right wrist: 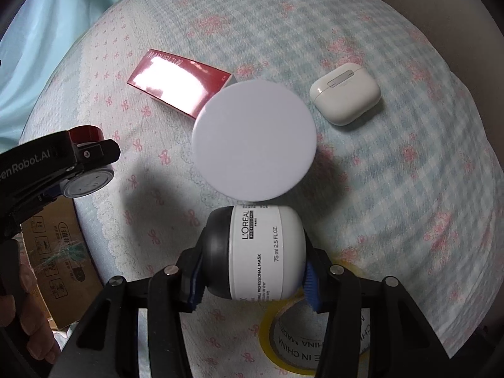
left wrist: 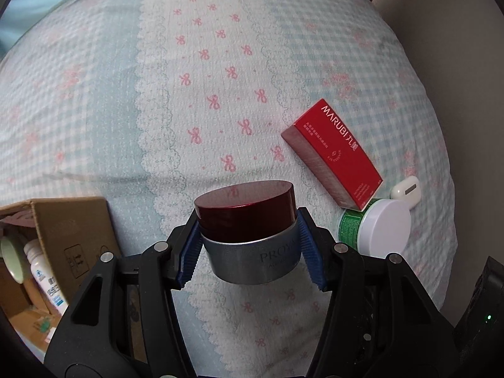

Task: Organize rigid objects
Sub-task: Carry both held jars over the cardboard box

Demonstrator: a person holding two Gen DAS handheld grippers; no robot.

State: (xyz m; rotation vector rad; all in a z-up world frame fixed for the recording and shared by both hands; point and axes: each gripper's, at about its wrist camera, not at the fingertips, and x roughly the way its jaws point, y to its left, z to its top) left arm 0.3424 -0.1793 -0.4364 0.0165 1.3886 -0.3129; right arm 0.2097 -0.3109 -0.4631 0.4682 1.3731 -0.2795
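My left gripper (left wrist: 249,245) is shut on a grey cream jar with a dark red lid (left wrist: 249,236), held above the bed; it also shows in the right wrist view (right wrist: 86,170) at the left. My right gripper (right wrist: 252,271) is shut on a white L'Oréal mask jar with a black lid (right wrist: 258,255), held on its side. On the bed lie a red Marubi box (left wrist: 334,154) (right wrist: 179,85), a green jar with a white lid (left wrist: 378,226) (right wrist: 253,140) and a white earbud case (left wrist: 404,189) (right wrist: 345,96).
An open cardboard box (left wrist: 72,236) (right wrist: 56,258) stands at the bed's left edge, with a white bottle (left wrist: 41,264) and a pale cup (left wrist: 11,258) inside. A yellow tape roll (right wrist: 289,343) lies below my right gripper. The bed has a checked cover (left wrist: 220,78).
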